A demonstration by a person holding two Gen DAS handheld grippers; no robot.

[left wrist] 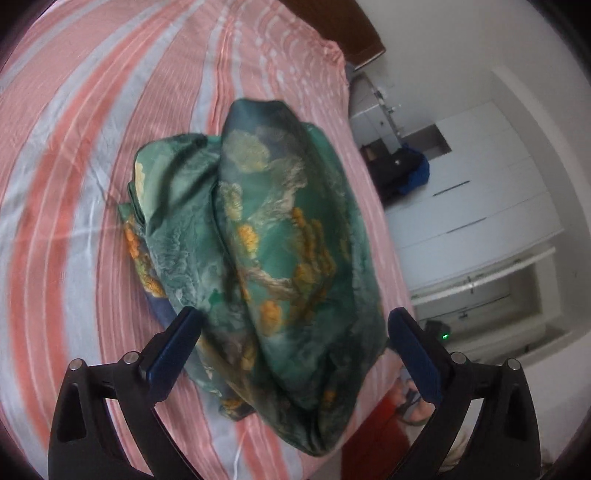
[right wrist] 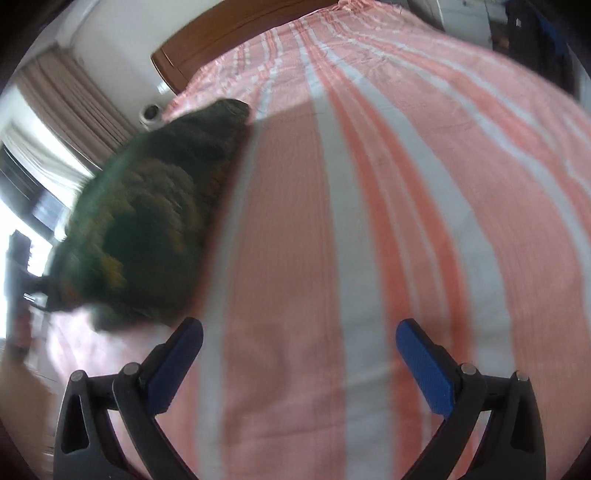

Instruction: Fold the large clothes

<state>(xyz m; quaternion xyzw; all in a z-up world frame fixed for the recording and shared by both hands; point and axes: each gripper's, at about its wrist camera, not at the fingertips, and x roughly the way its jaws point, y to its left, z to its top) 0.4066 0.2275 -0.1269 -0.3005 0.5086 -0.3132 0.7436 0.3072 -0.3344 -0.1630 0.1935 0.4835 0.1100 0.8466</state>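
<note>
The green floral garment [left wrist: 258, 236] lies bunched in a folded heap on the pink-and-white striped bedsheet [left wrist: 74, 184], close to the bed's edge. In the left wrist view its long axis runs from the upper middle down toward the lower right, one narrower end pointing up at the wooden headboard [left wrist: 332, 29]. The left gripper [left wrist: 293, 334] hangs over the nearer end, fingers spread wide, gripping nothing. The right gripper [right wrist: 299, 341] is likewise spread, over bare sheet, with the garment [right wrist: 147, 229] blurred off to its left. White cabinets [left wrist: 480, 192] stand beyond the bed.
</note>
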